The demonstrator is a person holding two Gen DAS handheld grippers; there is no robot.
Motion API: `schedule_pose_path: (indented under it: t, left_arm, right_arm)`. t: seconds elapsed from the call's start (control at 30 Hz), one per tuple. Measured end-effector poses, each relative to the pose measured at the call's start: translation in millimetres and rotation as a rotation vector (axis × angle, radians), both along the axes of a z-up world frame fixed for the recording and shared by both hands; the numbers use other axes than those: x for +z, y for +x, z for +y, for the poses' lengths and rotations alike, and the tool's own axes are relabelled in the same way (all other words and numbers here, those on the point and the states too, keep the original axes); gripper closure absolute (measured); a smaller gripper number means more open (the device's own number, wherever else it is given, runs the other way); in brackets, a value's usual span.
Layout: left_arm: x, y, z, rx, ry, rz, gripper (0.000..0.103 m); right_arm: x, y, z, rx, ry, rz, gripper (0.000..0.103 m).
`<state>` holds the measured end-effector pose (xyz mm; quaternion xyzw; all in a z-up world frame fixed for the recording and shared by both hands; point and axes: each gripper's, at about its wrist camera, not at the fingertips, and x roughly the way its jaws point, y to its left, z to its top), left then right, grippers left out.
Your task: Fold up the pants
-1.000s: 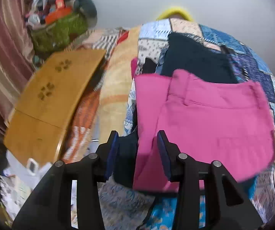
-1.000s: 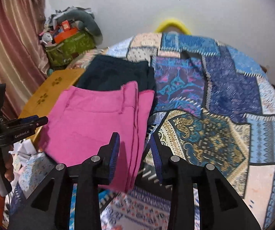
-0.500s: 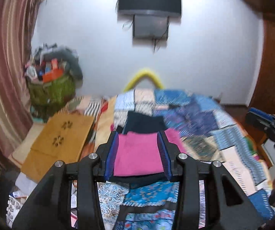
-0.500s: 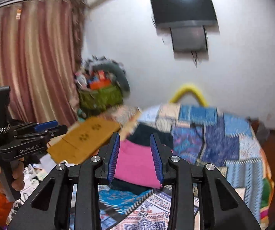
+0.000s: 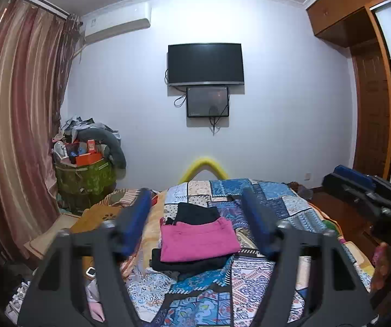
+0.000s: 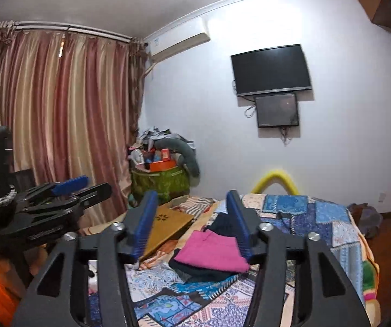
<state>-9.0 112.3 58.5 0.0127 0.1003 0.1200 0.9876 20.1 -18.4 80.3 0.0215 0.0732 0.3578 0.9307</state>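
Left gripper (image 5: 198, 223) is up off the bed, jaws spread wide, nothing between them; right gripper (image 6: 192, 219) likewise gaping and empty. Beyond both, the folded pink pants (image 5: 196, 238) sit atop dark folded garments (image 5: 190, 263) on the patchwork quilt (image 5: 271, 204). No lettering is sharp enough to read.

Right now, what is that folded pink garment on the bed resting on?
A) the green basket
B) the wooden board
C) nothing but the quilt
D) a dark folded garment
D: the pink pants lie on top of a dark folded garment, whose edges stick out below and behind them on the patchwork quilt; neither hand-held gripper touches them.
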Motion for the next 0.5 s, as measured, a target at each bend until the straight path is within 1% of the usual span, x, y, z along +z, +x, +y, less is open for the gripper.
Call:
schedule_pose_path:
  t: [0.03,0.1,0.13,0.2,0.23,0.27,0.3,0.5]
  left_arm:
    - [-1.2,-4.2,-3.7,0.001,0.002,-0.008,0.02]
    - [-3.0,-10.3,-8.2,0.0,0.0,-0.014,0.015]
    - [-3.9,-13.3,-9.7,-0.009,-0.002,-0.01,0.011]
    - [-5.9,-14.4,-11.0,-0.015,-0.008,-0.008,0.006]
    - [-7.5,-14.0,-9.8,-0.011,-0.011,-0.01,0.003]
    - [-8.6,-14.5,-9.6,-0.006,-0.014,-0.012,0.002]
    - [-9.6,-15.4,-8.9,-0.001,-0.017,-0.012,0.001]
    - [-15.8,-19.5,-9.8,0.008,-0.025,-0.009,0.001]
  right_arm:
    - [-2.5,-2.3,-0.7,-0.024,-0.006,0.0,0.04]
    - [-4.6,-3.8,-2.5,-0.049,-0.003,-0.001,0.026]
    - [-6.1,-3.9,-2.8,-0.063,-0.001,0.001,0.022]
    - [-4.5,-7.4,-5.3,-0.081,-0.003,0.001,0.011]
    - [-4.9,-7.8,-5.3,-0.093,-0.009,-0.003,0.008]
    - [-5.2,-7.4,-3.4,-0.105,-0.02,-0.01,0.002]
    - [-5.2,-10.0,-4.4,-0.109,-0.024,-0.015,0.0]
    - [-10.8,-17.5,-11.3,-0.112,-0.02,0.0,0.0]
